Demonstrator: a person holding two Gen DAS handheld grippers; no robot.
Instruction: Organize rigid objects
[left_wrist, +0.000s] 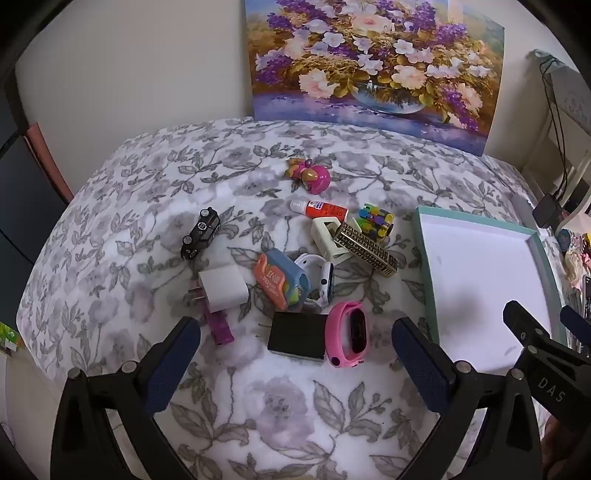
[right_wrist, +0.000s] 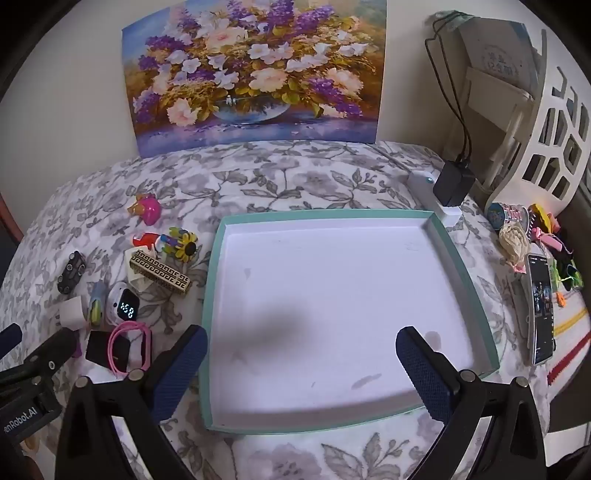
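Observation:
Several small rigid objects lie on a floral cloth: a black toy car (left_wrist: 200, 232), a white charger (left_wrist: 221, 290), a black charger (left_wrist: 298, 336), a pink watch (left_wrist: 349, 334), a white watch (left_wrist: 320, 277), an orange-blue case (left_wrist: 280, 278), a gold patterned box (left_wrist: 365, 248), a glue bottle (left_wrist: 319, 209) and a pink toy (left_wrist: 312, 175). An empty teal-rimmed white tray (right_wrist: 458, 266) sits to their right. My left gripper (left_wrist: 295, 365) is open above the black charger and pink watch. My right gripper (right_wrist: 301, 369) is open over the tray's near part.
A flower painting (right_wrist: 251, 70) leans on the back wall. A black adapter on a white power strip (right_wrist: 452, 182) sits behind the tray. A phone (right_wrist: 541, 310), a bracelet and small trinkets lie right of the tray. A white lattice chair (right_wrist: 554, 140) stands at far right.

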